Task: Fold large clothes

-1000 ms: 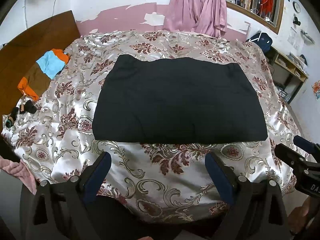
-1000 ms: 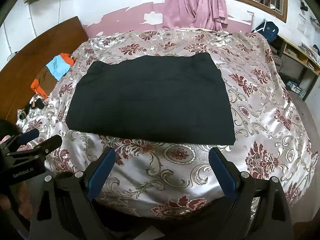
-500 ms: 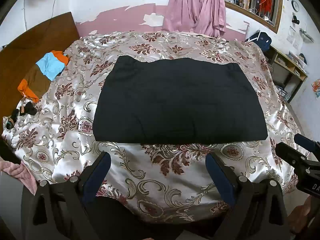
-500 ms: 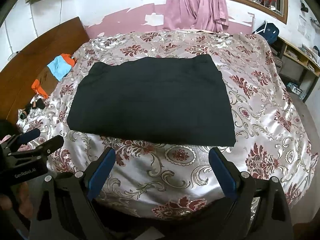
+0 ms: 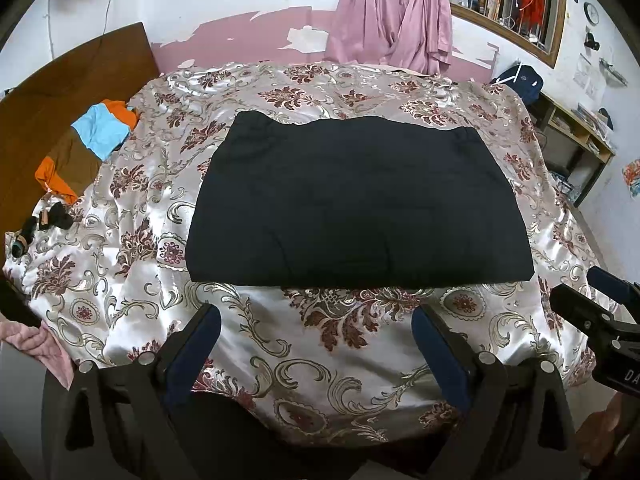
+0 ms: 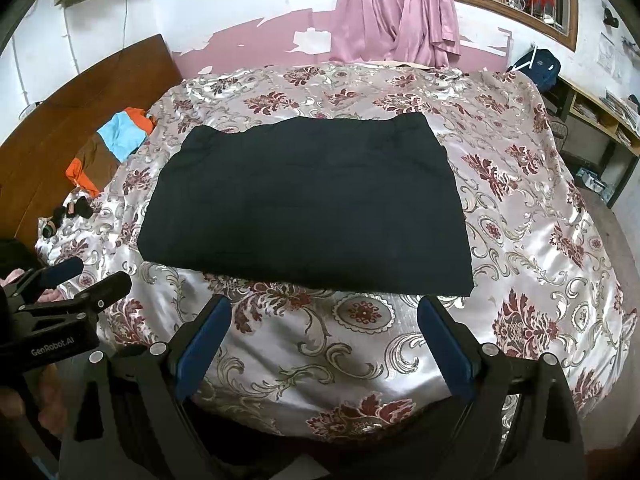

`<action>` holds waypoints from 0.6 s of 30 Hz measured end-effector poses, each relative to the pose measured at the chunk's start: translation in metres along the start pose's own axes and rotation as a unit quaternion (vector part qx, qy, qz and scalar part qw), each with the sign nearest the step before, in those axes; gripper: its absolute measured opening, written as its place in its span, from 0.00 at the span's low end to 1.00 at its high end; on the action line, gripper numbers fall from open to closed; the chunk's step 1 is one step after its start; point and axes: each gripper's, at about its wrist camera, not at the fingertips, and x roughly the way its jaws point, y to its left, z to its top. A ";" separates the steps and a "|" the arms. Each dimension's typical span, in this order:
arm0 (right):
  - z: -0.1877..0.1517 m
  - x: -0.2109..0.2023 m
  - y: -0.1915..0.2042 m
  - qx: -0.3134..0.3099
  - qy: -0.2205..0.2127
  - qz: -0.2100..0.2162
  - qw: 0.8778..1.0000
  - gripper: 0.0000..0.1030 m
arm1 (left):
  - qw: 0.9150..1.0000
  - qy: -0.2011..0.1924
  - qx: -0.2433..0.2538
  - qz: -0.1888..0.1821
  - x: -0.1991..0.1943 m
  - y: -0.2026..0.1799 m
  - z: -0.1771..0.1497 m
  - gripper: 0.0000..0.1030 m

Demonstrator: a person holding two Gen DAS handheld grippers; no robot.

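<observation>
A large black garment point(image 5: 356, 200) point(image 6: 308, 204) lies flat as a neat rectangle in the middle of the bed. My left gripper point(image 5: 316, 324) hangs above the bed's near edge, short of the garment's front hem, open with nothing between its blue pads. My right gripper point(image 6: 324, 316) hovers likewise just short of the hem, open and empty. Each gripper shows at the edge of the other's view: the right gripper point(image 5: 596, 300) at the far right, the left gripper point(image 6: 80, 280) at the far left.
The floral satin bedspread point(image 5: 328, 344) covers the bed. A folded orange, blue and brown garment point(image 5: 88, 144) and small dark items point(image 5: 44, 220) lie at the left by the wooden headboard point(image 5: 60, 80). Pink curtains point(image 5: 392, 16) hang behind; shelves point(image 5: 576, 136) stand at the right.
</observation>
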 end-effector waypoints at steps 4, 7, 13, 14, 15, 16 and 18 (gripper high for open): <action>0.001 -0.001 0.001 -0.001 -0.001 0.001 1.000 0.89 | 1.000 -0.001 0.000 -0.001 0.000 -0.002 -0.001 0.94; 0.001 -0.001 0.000 -0.001 -0.001 0.001 1.000 0.89 | 1.000 -0.001 0.001 0.000 0.000 -0.001 0.000 0.94; 0.001 -0.001 0.001 -0.001 -0.002 0.001 1.000 0.89 | 1.000 0.002 -0.001 -0.001 0.000 -0.002 -0.001 0.94; 0.000 -0.001 0.000 -0.001 -0.001 0.001 1.000 0.89 | 1.000 0.002 0.000 0.000 0.000 -0.003 -0.001 0.94; 0.000 0.000 0.000 0.000 -0.001 0.001 1.000 0.89 | 1.000 0.002 0.001 0.001 0.000 -0.004 -0.001 0.94; 0.000 0.000 0.000 0.000 -0.001 0.001 1.000 0.89 | 1.000 0.002 0.001 0.001 0.000 -0.004 -0.001 0.95; 0.000 0.000 0.000 -0.001 -0.001 0.001 1.000 0.89 | 1.000 0.003 0.001 0.000 0.000 -0.006 -0.001 0.95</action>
